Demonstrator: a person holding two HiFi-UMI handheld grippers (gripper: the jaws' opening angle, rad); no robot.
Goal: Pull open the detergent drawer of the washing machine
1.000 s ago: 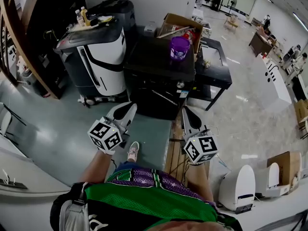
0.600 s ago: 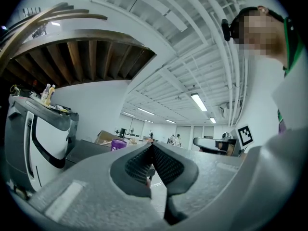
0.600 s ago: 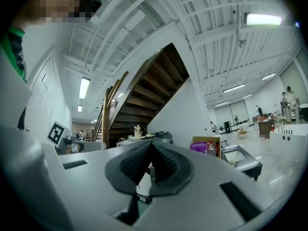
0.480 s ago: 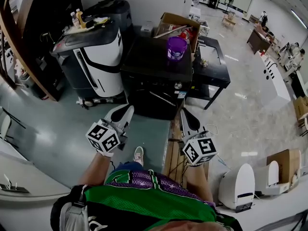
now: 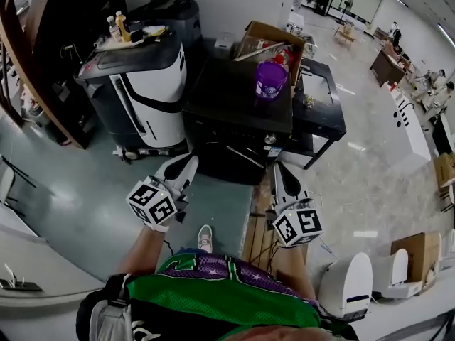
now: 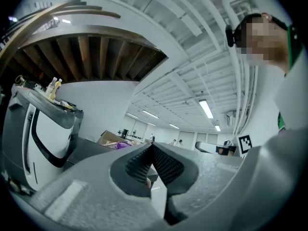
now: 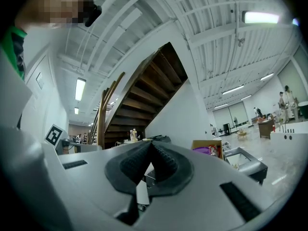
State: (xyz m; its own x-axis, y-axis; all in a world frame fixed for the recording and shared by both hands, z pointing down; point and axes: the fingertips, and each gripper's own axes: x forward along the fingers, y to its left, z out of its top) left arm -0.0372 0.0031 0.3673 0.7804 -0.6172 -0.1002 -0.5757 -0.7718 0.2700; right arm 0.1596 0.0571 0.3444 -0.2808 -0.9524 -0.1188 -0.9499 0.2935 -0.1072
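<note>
Carries the left gripper [image 5: 188, 162] and right gripper [image 5: 279, 169] low at 6 o'clock, fingers [image 6: 138, 163] of both clenched on nothing, slightly nearer than a second ago to the dark washing machine [image 5: 227, 105] at 12 o'clock, so merely approaching, its detergent drawer lost on the shadowed front.
</note>
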